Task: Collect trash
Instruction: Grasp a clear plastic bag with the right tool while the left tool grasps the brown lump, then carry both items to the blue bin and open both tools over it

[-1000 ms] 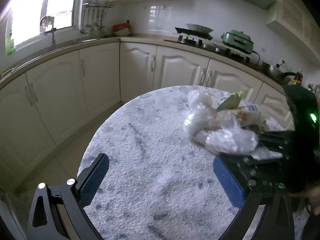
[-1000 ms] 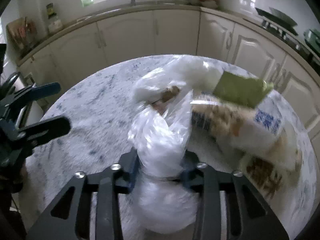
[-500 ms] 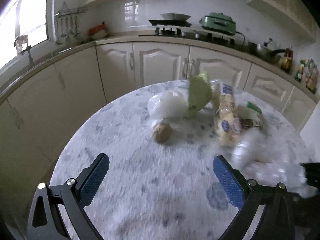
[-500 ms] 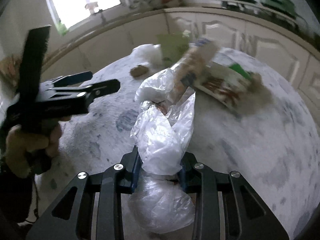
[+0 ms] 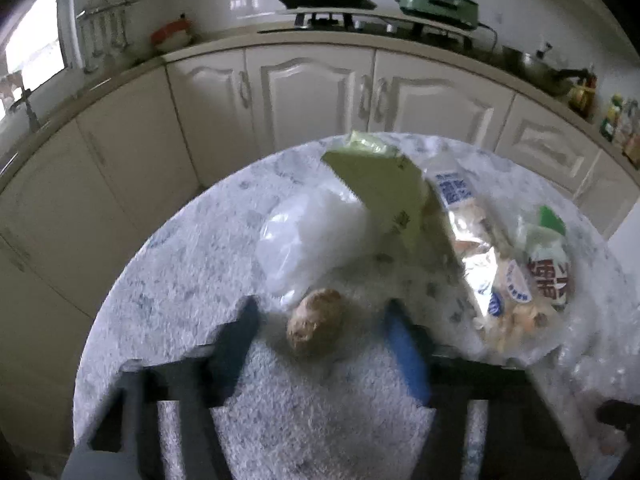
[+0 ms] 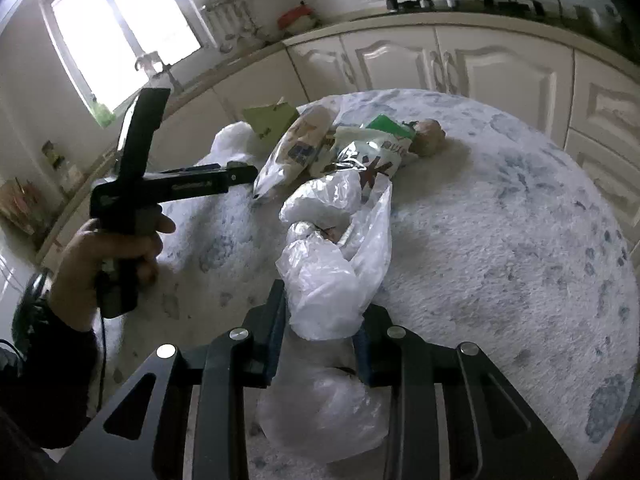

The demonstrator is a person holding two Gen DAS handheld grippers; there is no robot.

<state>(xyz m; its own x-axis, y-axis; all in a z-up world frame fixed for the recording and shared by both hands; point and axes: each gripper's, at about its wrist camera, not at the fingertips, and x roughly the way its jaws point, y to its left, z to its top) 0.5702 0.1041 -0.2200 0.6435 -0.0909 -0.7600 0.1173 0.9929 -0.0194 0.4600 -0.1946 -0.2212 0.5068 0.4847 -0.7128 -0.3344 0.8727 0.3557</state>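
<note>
Two wrist cameras, close above our table point(image 5: 168, 304)
Both angle down toward the cabinets point(image 5: 304, 96); we share the wrapper pile point(image 6: 320, 148).

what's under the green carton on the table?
The green carton leans tilted over a crumpled clear plastic bag, covering the bag's right edge. Whatever lies beneath its far side is hidden. A brown lump sits clear in front.

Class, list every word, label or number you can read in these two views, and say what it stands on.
Blue characters on the clear snack bag: blurred, unreadable.
Large red characters on the foil wrapper: blurred, unreadable.
Small dark print on the green carton: too small.
No text can be quoted.
</note>
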